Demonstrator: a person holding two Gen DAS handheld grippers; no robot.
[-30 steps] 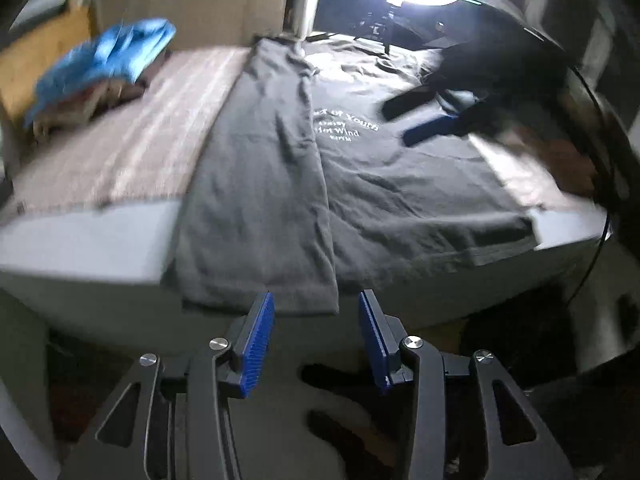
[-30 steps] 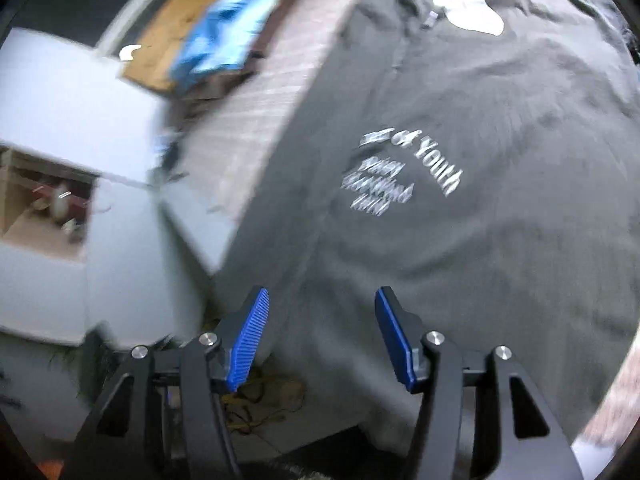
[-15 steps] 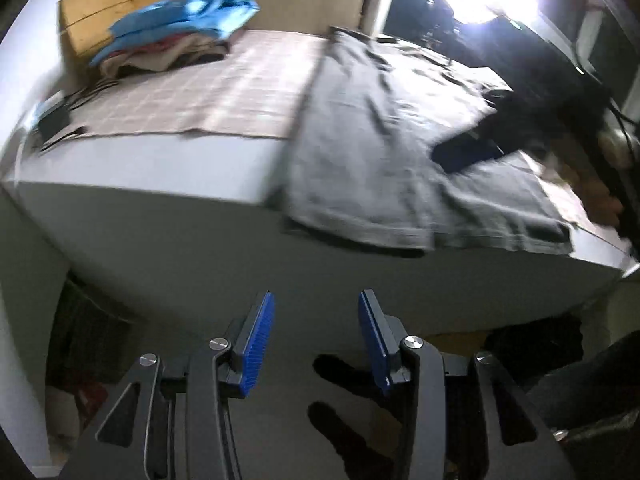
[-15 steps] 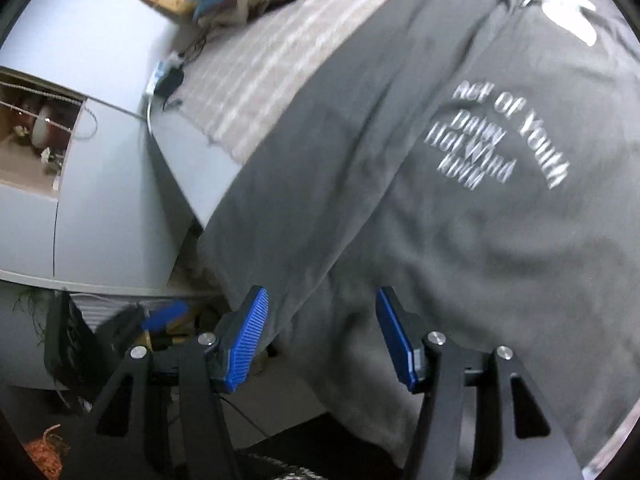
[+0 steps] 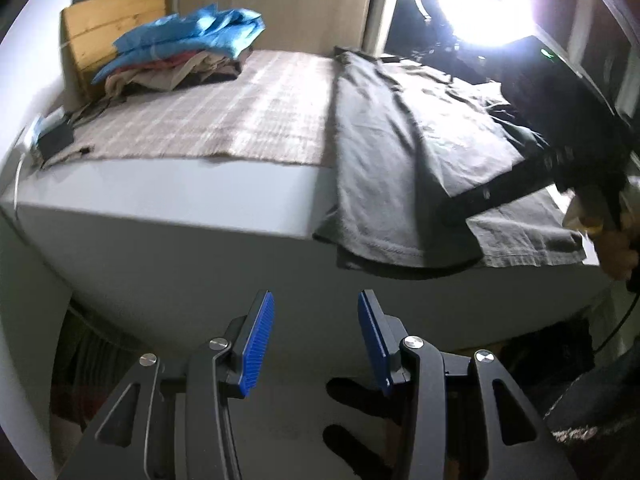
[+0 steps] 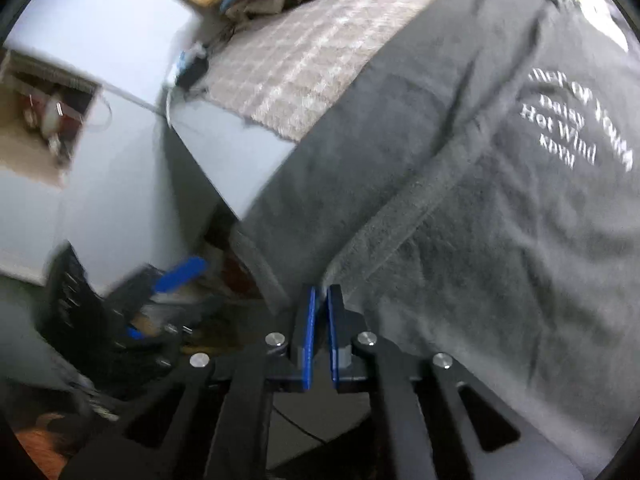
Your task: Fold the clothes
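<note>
Since the earlier frames, both views have swung toward the near edge of the bed, and the right gripper's (image 6: pixel 319 300) jaws have just been closing: they stood well apart and now sit almost together, the blue pads nearly meeting just below the hem corner of the dark grey T-shirt (image 6: pixel 460 240). Whether any cloth is pinched between the pads cannot be told; the tips lie right at the hem where the folded flap meets the shirt body.

The left gripper (image 5: pixel 316 320) hangs released in front of the white bed frame (image 5: pixel 180 208), its blue pads parted with nothing between them, below and apart from the shirt's hem.

That T-shirt lies spread on the right part of the bed, one side panel folded inward over the body, its bottom hem draping over the bed's edge. White lettering (image 6: pixel 572 128) shows on its chest. It rests partly on a pale checked blanket (image 5: pixel 256 112). At the far left corner of the bed sits a pile of clothes (image 5: pixel 180 56) with a bright blue garment on top, a wooden board (image 5: pixel 116 28) behind it.
</note>
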